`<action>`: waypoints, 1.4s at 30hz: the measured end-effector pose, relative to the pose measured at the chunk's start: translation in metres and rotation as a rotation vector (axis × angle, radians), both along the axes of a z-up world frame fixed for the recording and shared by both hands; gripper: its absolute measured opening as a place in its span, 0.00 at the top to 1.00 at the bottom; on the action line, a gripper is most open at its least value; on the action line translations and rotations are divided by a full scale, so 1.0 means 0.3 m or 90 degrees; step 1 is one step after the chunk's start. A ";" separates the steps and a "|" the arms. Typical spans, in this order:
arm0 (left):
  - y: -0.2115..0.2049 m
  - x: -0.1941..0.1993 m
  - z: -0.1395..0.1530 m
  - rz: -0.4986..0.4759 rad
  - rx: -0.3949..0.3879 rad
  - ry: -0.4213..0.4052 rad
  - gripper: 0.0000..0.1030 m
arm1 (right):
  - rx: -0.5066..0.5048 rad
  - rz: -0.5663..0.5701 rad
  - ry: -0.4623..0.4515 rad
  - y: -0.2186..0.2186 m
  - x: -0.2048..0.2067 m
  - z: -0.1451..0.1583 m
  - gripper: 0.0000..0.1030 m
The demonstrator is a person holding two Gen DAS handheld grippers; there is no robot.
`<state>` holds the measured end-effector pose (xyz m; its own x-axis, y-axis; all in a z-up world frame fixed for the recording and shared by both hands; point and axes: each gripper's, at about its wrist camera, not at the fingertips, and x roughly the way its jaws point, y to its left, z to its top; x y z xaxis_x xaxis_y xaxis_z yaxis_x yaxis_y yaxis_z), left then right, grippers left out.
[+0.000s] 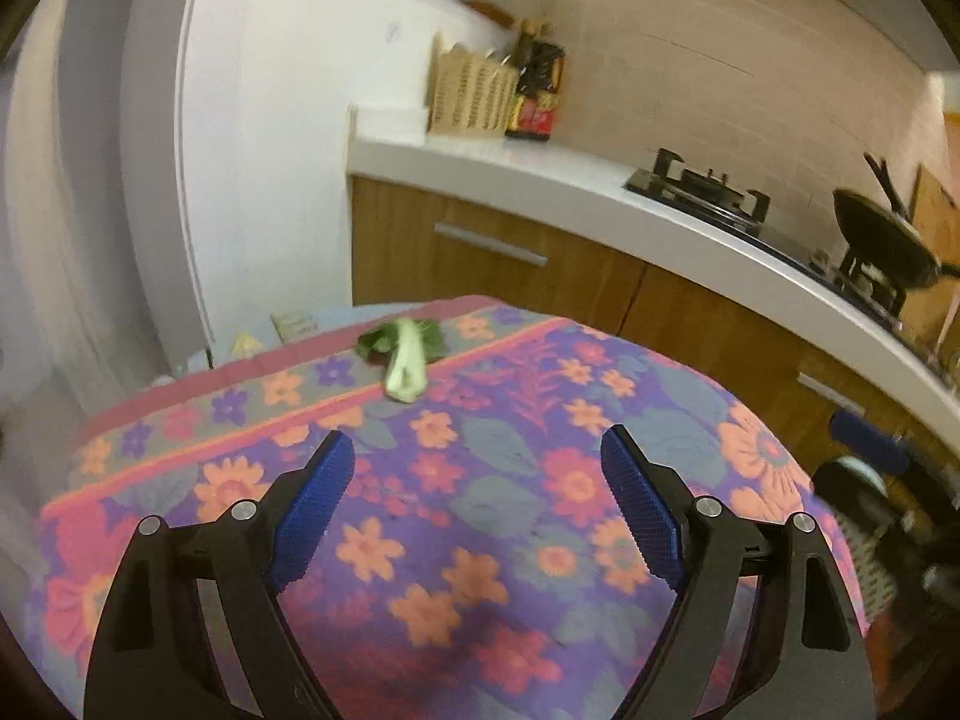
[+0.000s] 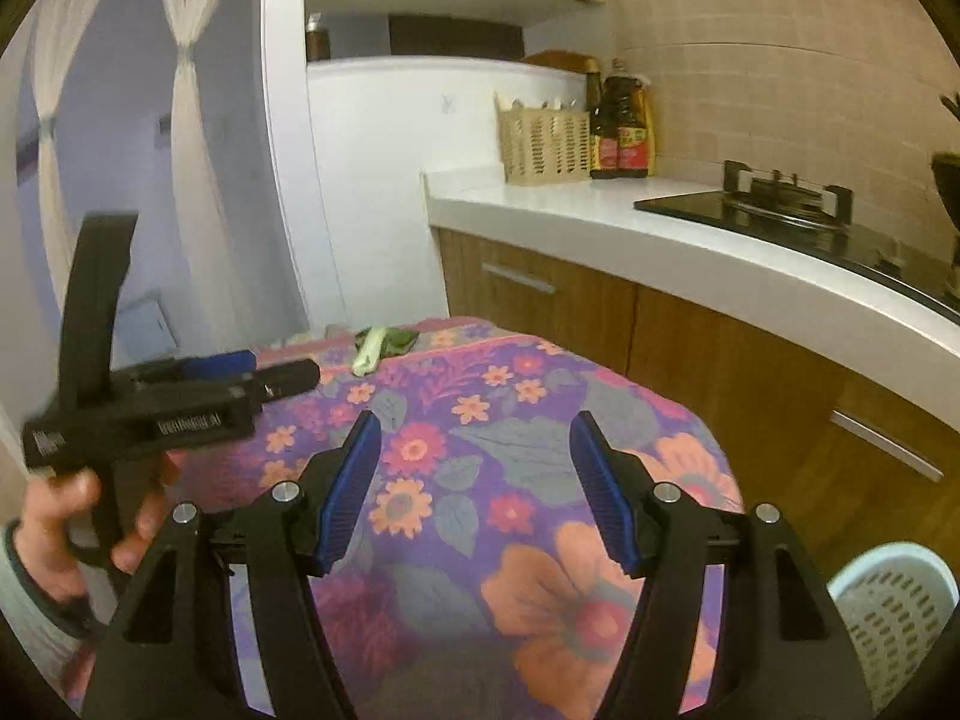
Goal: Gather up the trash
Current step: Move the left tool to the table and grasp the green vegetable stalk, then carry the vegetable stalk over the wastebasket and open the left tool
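Observation:
A scrap of green leafy vegetable with a pale stalk [image 1: 403, 357] lies near the far edge of a floral tablecloth [image 1: 510, 480]; the right wrist view shows the same vegetable scrap [image 2: 378, 348] at the cloth's [image 2: 480, 420] far end. My left gripper [image 1: 477, 450] hovers over the cloth, short of the scrap, jaws wide with nothing between them. My right gripper [image 2: 474, 429] also stands open and empty above the cloth. The left gripper [image 2: 282, 375] appears at the left of the right wrist view, held by a hand [image 2: 60, 516].
A white counter [image 1: 540, 174] with wooden cabinets runs behind and to the right of the table, carrying a wicker basket [image 1: 471, 93], bottles [image 1: 537, 90], a gas hob [image 1: 702, 189] and a dark pan [image 1: 888, 240]. A pale perforated plastic basket [image 2: 894, 606] stands low at the right.

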<state>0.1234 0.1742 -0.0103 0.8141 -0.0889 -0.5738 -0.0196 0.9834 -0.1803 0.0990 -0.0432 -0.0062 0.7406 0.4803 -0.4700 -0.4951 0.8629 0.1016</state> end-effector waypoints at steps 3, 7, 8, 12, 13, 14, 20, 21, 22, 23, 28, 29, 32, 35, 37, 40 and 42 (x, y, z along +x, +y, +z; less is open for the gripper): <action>0.048 0.071 -0.022 0.002 -0.021 0.017 0.23 | -0.024 -0.025 0.003 0.026 0.021 -0.028 0.40; 0.046 0.184 -0.053 -0.003 -0.011 0.026 0.25 | -0.035 -0.032 -0.028 0.033 -0.011 -0.029 0.40; 0.045 0.224 -0.066 -0.002 -0.013 0.033 0.26 | -0.041 -0.035 -0.034 0.038 -0.014 -0.030 0.39; 0.041 0.333 -0.109 0.005 -0.008 0.068 0.35 | -0.039 -0.035 -0.034 0.034 -0.016 -0.033 0.32; 0.040 0.356 -0.118 0.006 -0.007 0.079 0.39 | -0.035 -0.033 -0.030 0.031 -0.012 -0.034 0.32; 0.043 0.372 -0.125 0.007 -0.011 0.088 0.42 | -0.029 -0.030 -0.025 0.027 -0.008 -0.034 0.32; 0.072 0.410 -0.156 0.044 -0.021 0.121 0.62 | -0.012 -0.030 -0.018 0.016 -0.006 -0.031 0.32; 0.075 0.410 -0.157 0.050 -0.021 0.121 0.69 | -0.011 -0.029 -0.018 0.014 -0.006 -0.030 0.32; 0.083 0.410 -0.160 0.055 -0.026 0.122 0.79 | -0.008 -0.030 -0.017 0.012 -0.006 -0.031 0.32; 0.094 0.407 -0.161 0.054 -0.039 0.119 0.78 | -0.007 -0.031 -0.017 0.009 -0.006 -0.029 0.32; 0.110 0.371 -0.150 0.056 -0.060 0.095 0.80 | 0.007 -0.038 -0.014 -0.010 -0.002 -0.026 0.32; 0.098 0.361 -0.149 0.058 -0.052 0.098 0.80 | 0.008 -0.040 -0.014 -0.013 0.000 -0.025 0.32; 0.044 0.311 -0.134 0.043 -0.027 0.091 0.80 | 0.017 -0.054 -0.012 -0.027 0.004 -0.020 0.32; -0.014 0.229 -0.094 0.019 -0.030 0.059 0.80 | 0.029 -0.084 -0.012 -0.055 0.005 -0.015 0.32; -0.062 0.167 -0.064 0.001 -0.030 0.058 0.80 | 0.043 -0.105 -0.010 -0.089 0.003 -0.011 0.32; -0.126 0.086 -0.023 -0.029 -0.030 0.057 0.80 | 0.061 -0.132 0.002 -0.149 -0.008 -0.009 0.32; -0.196 0.008 0.011 -0.060 -0.021 0.037 0.80 | 0.076 -0.147 0.017 -0.208 -0.030 -0.012 0.32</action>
